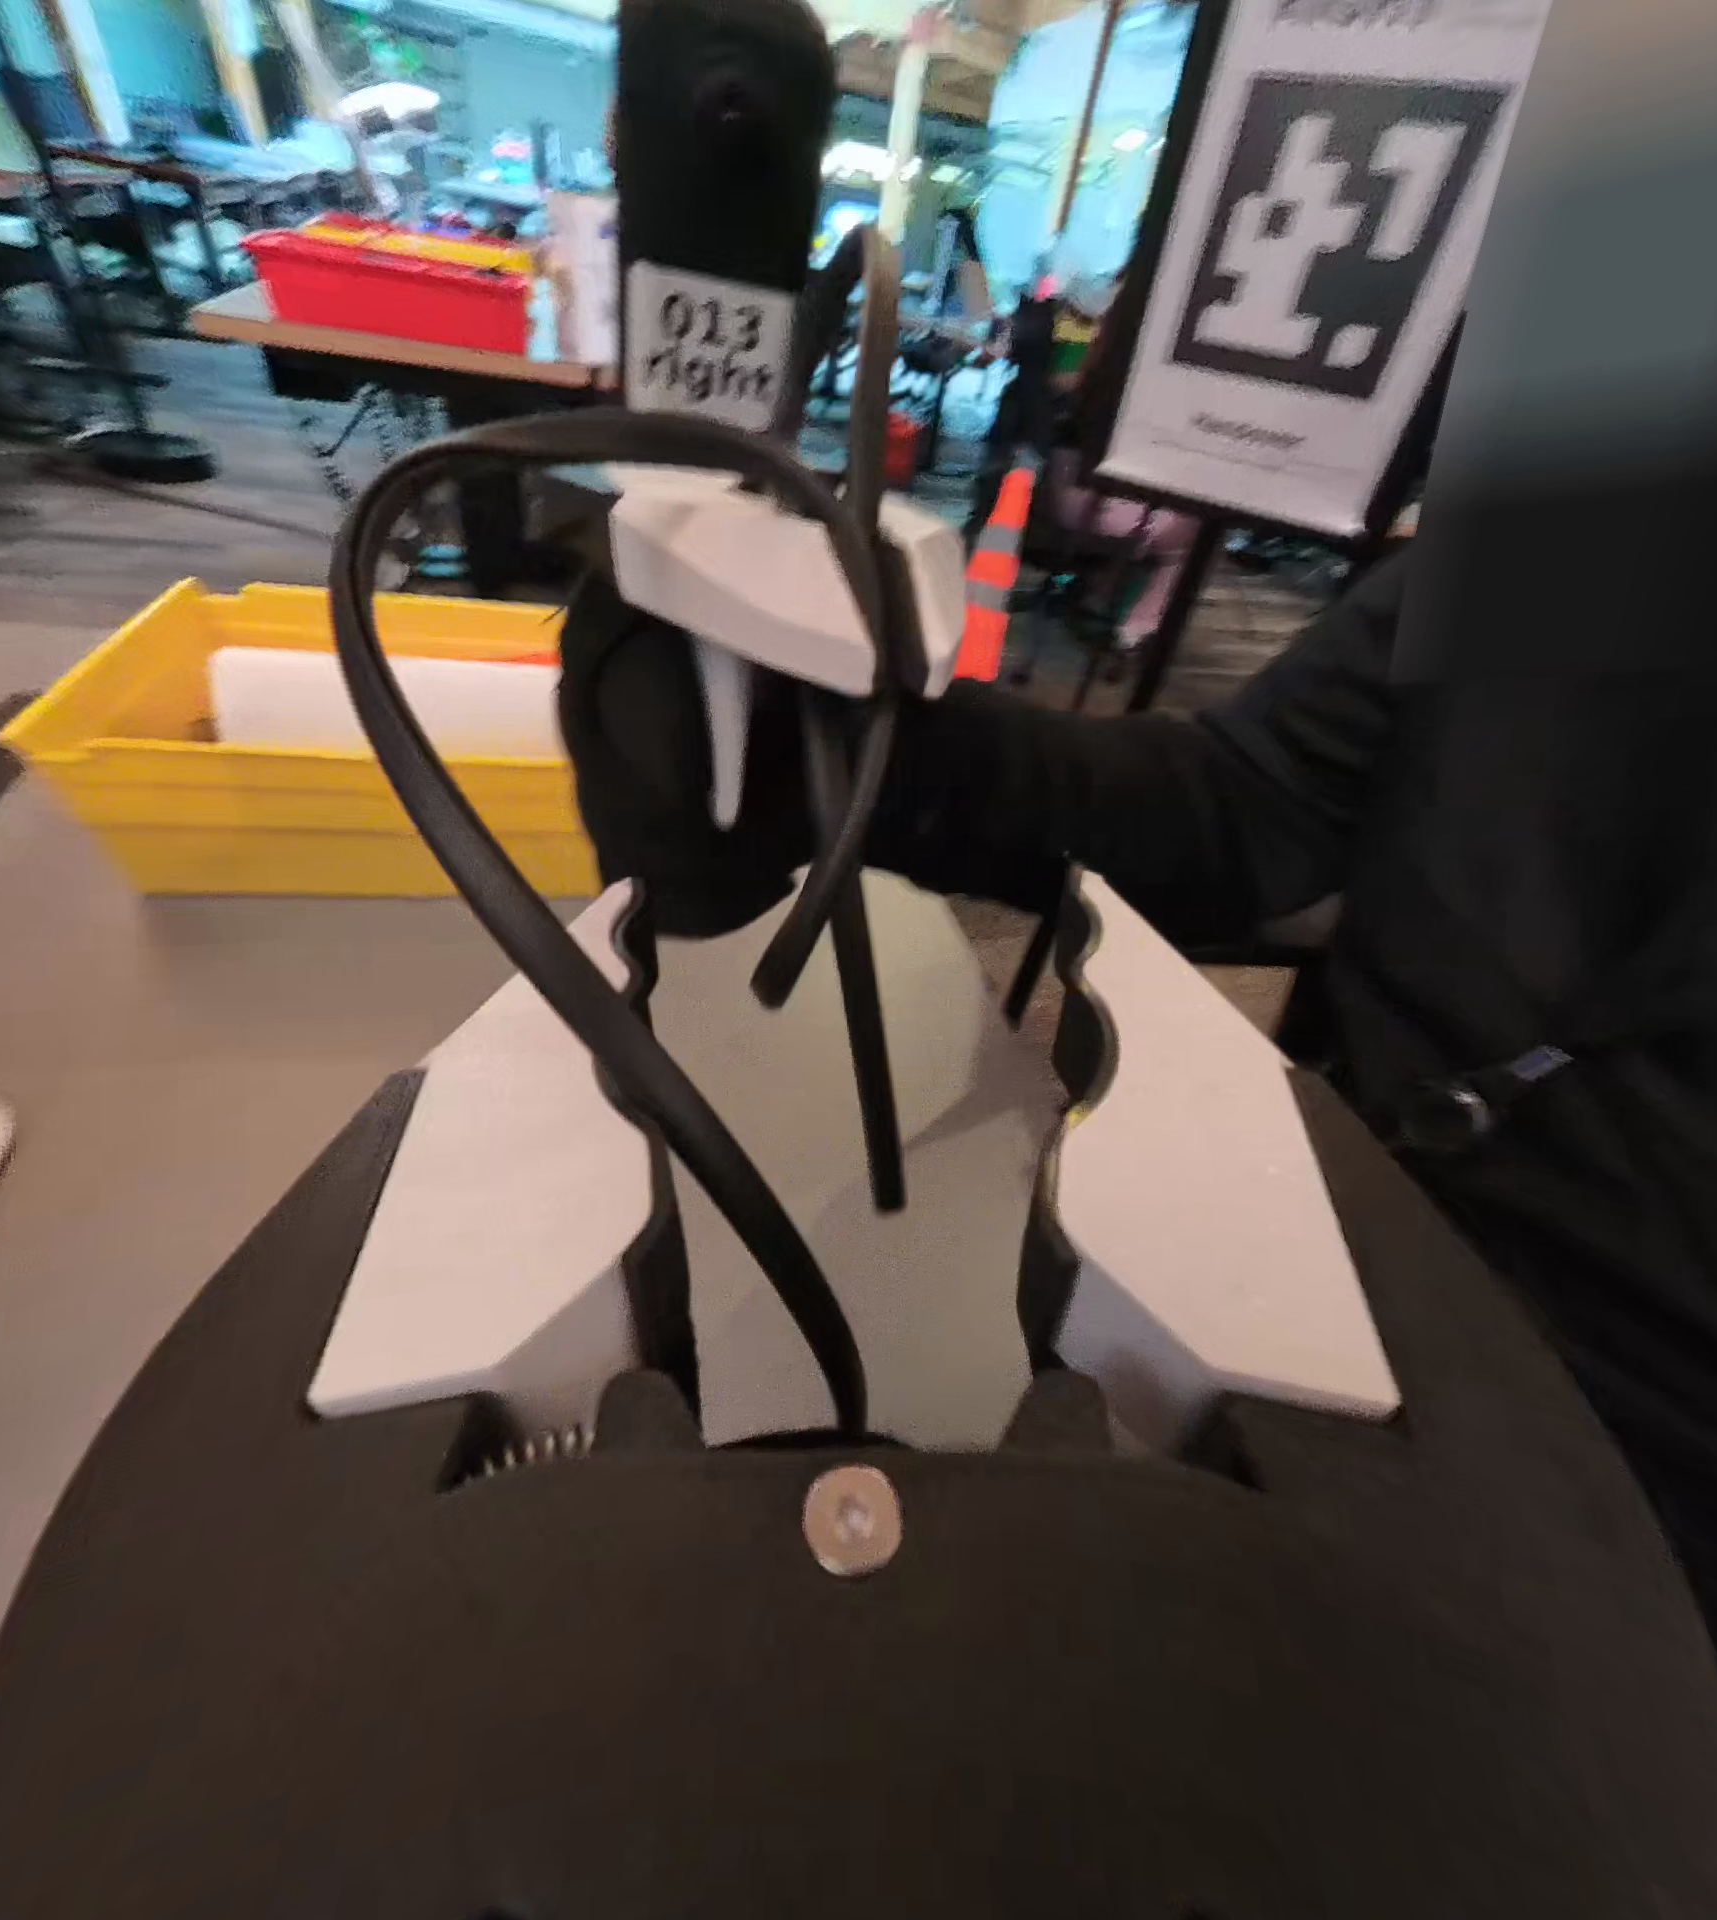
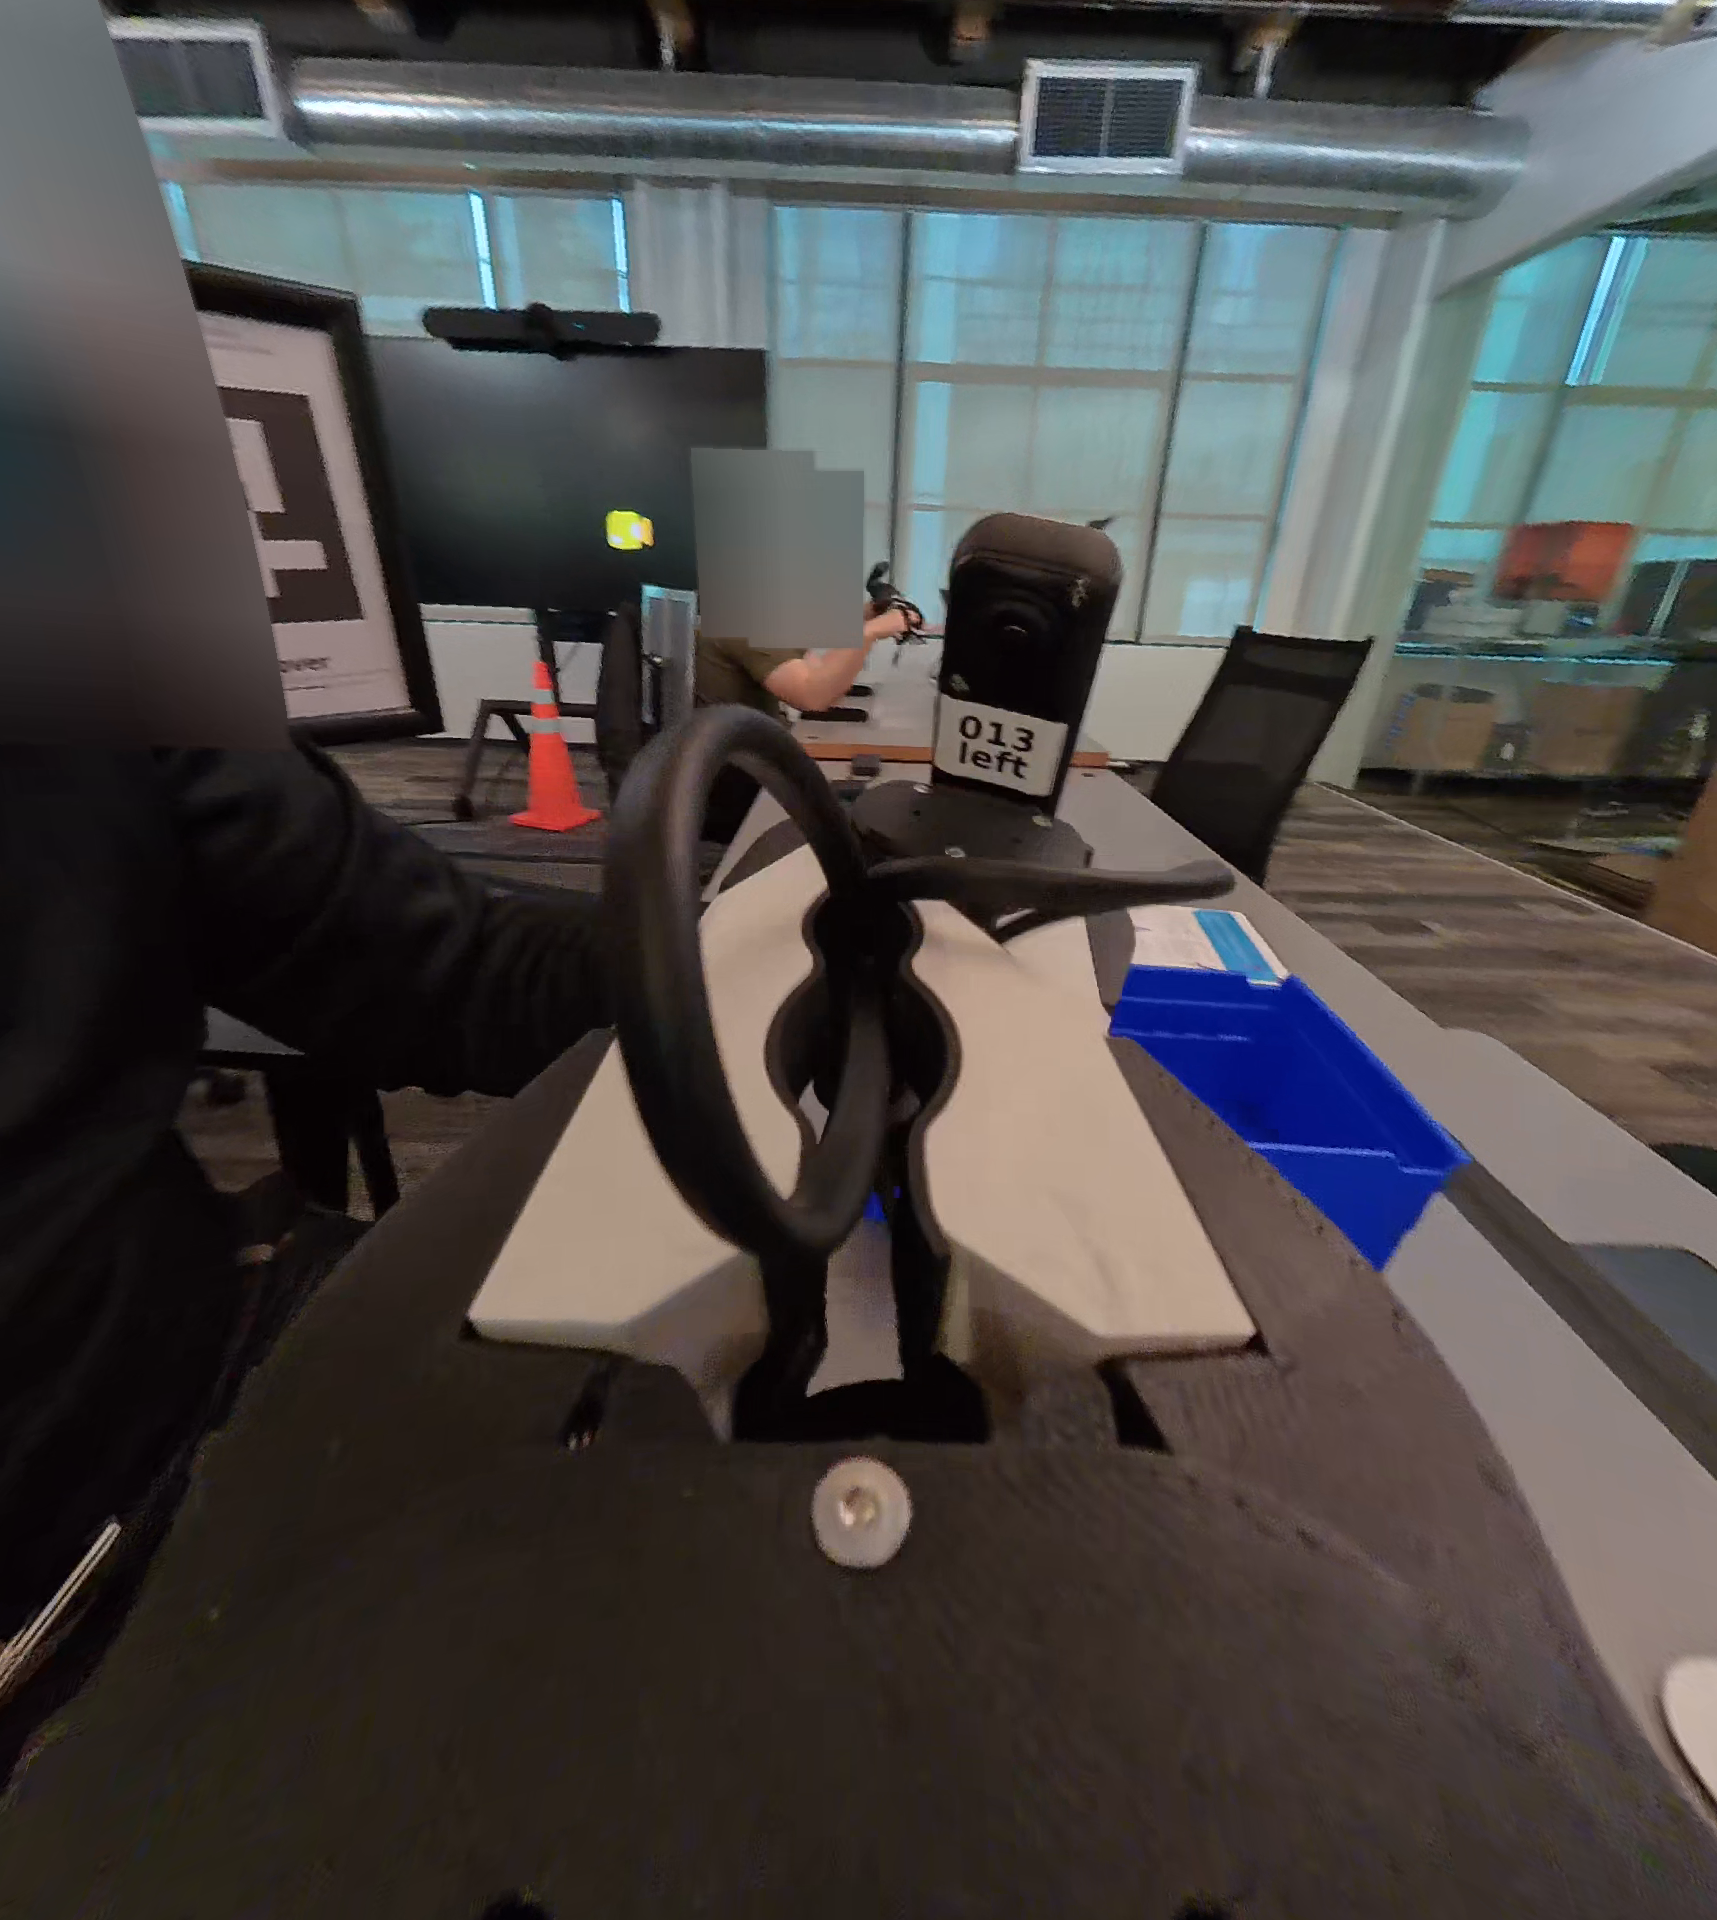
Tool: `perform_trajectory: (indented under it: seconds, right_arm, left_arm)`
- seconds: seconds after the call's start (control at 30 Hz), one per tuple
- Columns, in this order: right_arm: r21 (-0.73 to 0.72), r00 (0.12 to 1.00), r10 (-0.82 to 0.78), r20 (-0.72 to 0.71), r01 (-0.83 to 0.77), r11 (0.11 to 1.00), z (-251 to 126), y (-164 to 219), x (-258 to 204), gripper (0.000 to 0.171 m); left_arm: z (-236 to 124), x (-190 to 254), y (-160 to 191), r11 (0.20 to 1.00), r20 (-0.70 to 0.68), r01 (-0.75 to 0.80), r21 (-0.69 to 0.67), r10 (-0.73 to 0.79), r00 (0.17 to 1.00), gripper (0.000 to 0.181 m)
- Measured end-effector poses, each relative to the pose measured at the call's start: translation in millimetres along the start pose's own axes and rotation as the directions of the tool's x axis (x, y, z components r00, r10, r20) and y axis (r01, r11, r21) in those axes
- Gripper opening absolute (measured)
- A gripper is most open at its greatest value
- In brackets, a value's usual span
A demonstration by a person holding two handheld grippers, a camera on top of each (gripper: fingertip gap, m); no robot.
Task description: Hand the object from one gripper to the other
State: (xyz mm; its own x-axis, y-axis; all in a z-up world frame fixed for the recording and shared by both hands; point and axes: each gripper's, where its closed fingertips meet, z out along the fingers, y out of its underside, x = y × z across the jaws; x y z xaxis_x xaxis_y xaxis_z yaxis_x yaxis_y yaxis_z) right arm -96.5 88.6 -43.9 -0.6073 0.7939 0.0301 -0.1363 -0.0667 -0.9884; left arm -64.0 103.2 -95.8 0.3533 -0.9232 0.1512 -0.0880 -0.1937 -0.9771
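Observation:
The object is a thin black curved band, like a headband [image 1: 397,727]. In the left wrist view my right gripper [image 1: 885,665] faces me, held by a black-gloved hand, and its white fingers are shut on the band near its crossed ends. My left gripper [image 1: 859,935] is open. The band's long arc runs down between its fingers, along the left finger [image 1: 521,1143], and the pads do not press on it. In the right wrist view my right gripper [image 2: 859,935] is shut on the band [image 2: 646,987], which loops up to the left. The left gripper's black body [image 2: 979,831] sits just behind.
A yellow bin [image 1: 314,821] holding a white roll [image 1: 366,707] stands on the grey table [image 1: 106,987] to the left. A blue bin [image 2: 1280,1101] lies right of the grippers. An orange cone [image 2: 550,758], a framed marker poster [image 1: 1321,260] and a black chair [image 2: 1259,727] stand beyond. The left gripper's tips are roughly 5 cm from the right gripper's.

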Motion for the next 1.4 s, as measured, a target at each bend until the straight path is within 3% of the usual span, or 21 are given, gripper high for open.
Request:
perform_trajectory:
  seconds: [0.07, 0.3, 0.43, 0.53, 0.6, 0.73, 0.9, 1.1, 1.3, 1.4]
  right_arm:
    - [-0.021, 0.999, -0.006, -0.041, 0.006, 1.0, -3, 0, 7, 0.0]
    - [-0.072, 0.992, -0.003, -0.128, -0.006, 0.997, -10, 5, 22, 0.0]
    - [-0.095, 0.993, -0.003, -0.117, -0.008, 0.995, -6, 9, 20, 0.0]
    - [-0.124, 0.993, -0.016, -0.113, 0.002, 0.992, -1, 12, 17, 0.0]
    - [-0.152, 0.992, -0.021, -0.123, 0.002, 0.988, 0, 14, 17, 0.0]
    - [-0.192, 0.984, -0.033, -0.173, -0.001, 0.981, -2, 17, 24, 0.001]
    - [-0.153, 0.959, 0.011, -0.283, -0.057, 0.987, -6, 14, 43, 0.0]
    - [-0.086, 0.915, 0.054, -0.399, -0.096, 0.992, -3, 12, 58, 0.001]
    - [-0.035, 0.889, 0.084, -0.45, -0.112, 0.993, 0, 12, 64, 0.0]
    - [-0.028, 0.889, 0.099, -0.448, -0.124, 0.992, 0, 12, 65, 0.0]
  left_arm:
    - [-4, -15, 5, 0.999, 0.093, -0.013, -0.042, 0.016, 0.995, 0.087]
    - [-15, -52, 6, 0.994, 0.342, -0.061, -0.096, 0.09, 0.935, 0.094]
    - [-2, -54, 16, 0.977, 0.372, -0.069, -0.2, 0.141, 0.917, 0.101]
    - [3, -57, 23, 0.984, 0.366, -0.003, -0.178, 0.069, 0.928, 0.116]
    - [0, -58, 19, 0.991, 0.358, -0.012, -0.136, 0.061, 0.932, 0.103]
    - [-12, -55, -3, 0.986, 0.401, -0.141, -0.094, 0.167, 0.901, 0.058]
    - [-20, -68, -10, 0.949, 0.557, -0.231, -0.216, 0.314, 0.769, 0.054]
    - [-22, -83, -7, 0.912, 0.67, -0.245, -0.328, 0.408, 0.62, 0.027]
    - [-30, -90, -8, 0.911, 0.723, -0.224, -0.346, 0.411, 0.555, 0.004]
    - [-31, -90, -7, 0.915, 0.726, -0.213, -0.342, 0.402, 0.558, 0.002]
